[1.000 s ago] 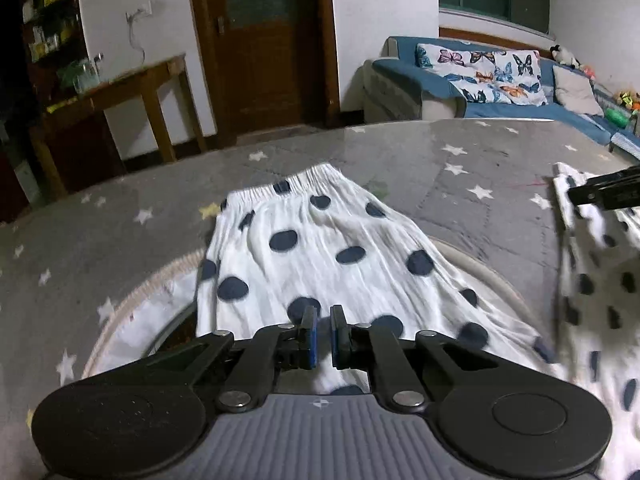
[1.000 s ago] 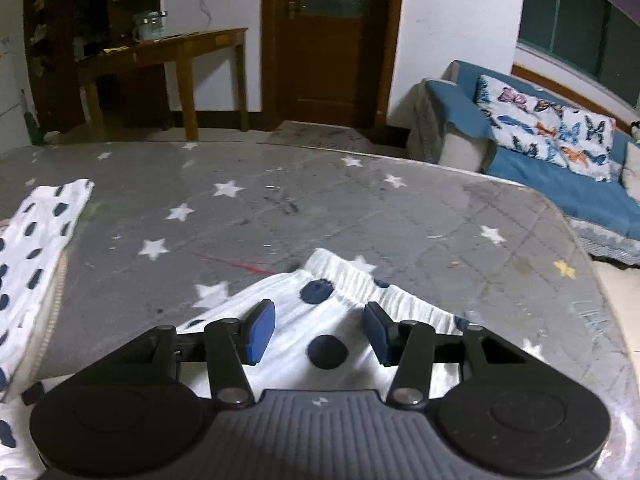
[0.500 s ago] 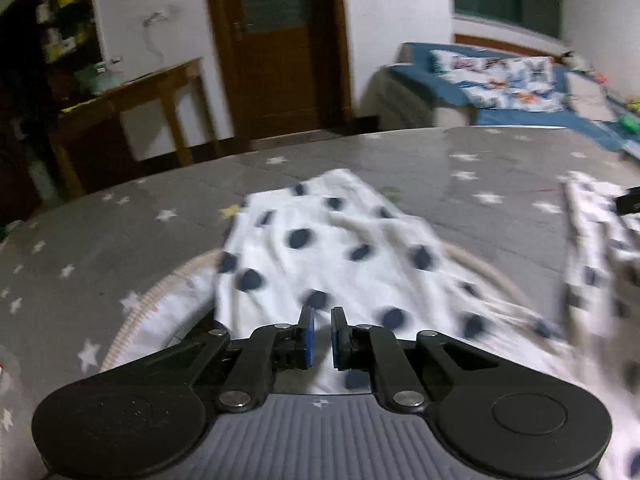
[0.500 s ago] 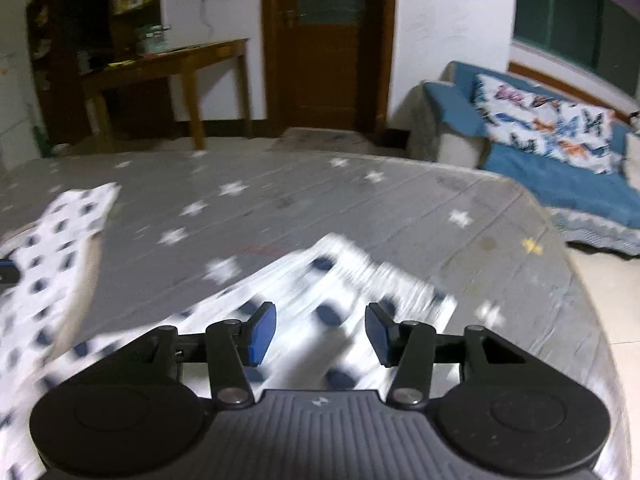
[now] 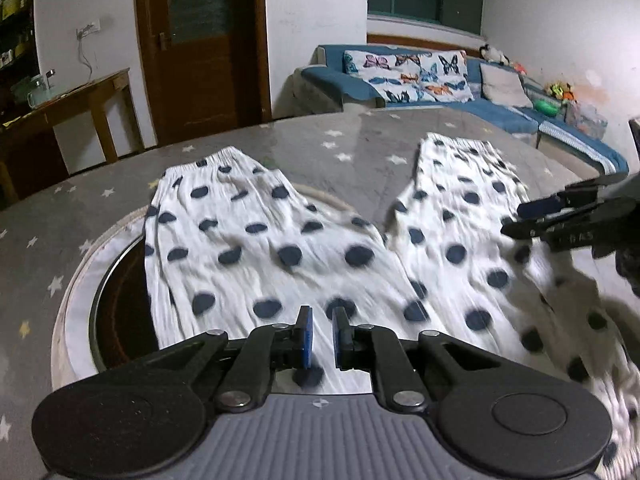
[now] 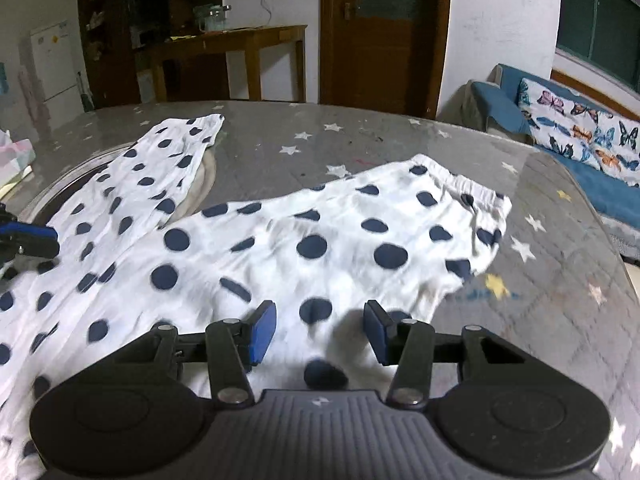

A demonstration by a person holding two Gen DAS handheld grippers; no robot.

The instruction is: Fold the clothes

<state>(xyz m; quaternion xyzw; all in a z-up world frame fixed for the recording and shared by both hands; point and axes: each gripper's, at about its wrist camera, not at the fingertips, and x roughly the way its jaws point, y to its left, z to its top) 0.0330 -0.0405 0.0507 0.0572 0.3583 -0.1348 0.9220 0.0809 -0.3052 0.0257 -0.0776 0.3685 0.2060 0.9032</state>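
Grey star-print cloth covers the tabletop [image 5: 248, 148]; behind it a wooden door [image 5: 200, 40], a side table [image 6: 240, 40] and a blue sofa [image 5: 420, 76] with butterfly cushions.

Polka-dot trousers [image 5: 260, 248] lie spread across the tabletop, both legs running away from us, elastic cuffs at the far end, legs parted in a V. Left leg partly overlies a round inset [image 5: 116, 280] in the tabletop.

Left gripper [image 5: 319, 334]: fingers nearly together, only a narrow slit between the blue pads, white cloth showing in the slit. We judge it pinches the near edge of the trousers, though the contact itself is hidden under the housing.

Right gripper [image 6: 320, 330]: fingers half apart, the trousers [image 6: 320, 240] passing beneath and between them; a dark spot sits in the gap. Whether cloth is pinched there we cannot tell.

Both grippers sit at the near, waist end, side by side. We read this as drawing the garment flat and straight so the legs can then be laid one over the other.
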